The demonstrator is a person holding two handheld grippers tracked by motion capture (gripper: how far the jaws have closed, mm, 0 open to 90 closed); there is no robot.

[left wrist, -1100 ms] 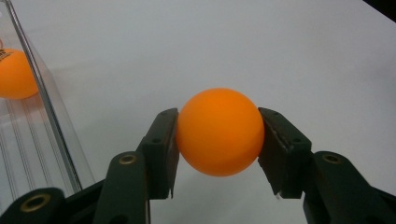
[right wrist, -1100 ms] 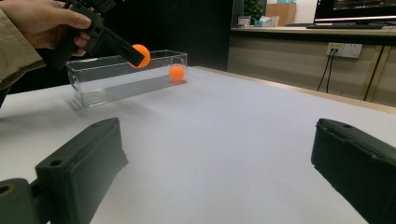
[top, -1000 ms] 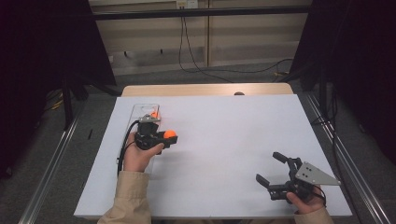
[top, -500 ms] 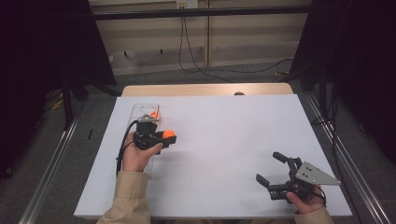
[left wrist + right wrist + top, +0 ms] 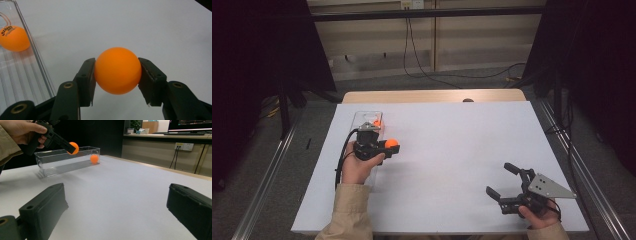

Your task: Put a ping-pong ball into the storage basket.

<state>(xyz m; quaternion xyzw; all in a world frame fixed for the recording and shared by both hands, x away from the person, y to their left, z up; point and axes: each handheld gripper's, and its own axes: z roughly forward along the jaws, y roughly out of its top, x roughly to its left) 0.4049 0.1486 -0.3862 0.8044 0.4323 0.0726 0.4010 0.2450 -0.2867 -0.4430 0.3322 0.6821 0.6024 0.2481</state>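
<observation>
Looking down from the high view, the left gripper (image 5: 388,146) clamps an orange ping-pong ball (image 5: 391,143) above the white worktop (image 5: 452,150), just beside the clear plastic box (image 5: 362,117) near the left edge; the right gripper (image 5: 504,181) rests near the front right corner, jaws spread wide and empty. From the left gripper view, both pads press the ball's sides, with a second orange ball (image 5: 13,38) lying in the box. From the right gripper view, its jaws stand far apart on nothing.
</observation>
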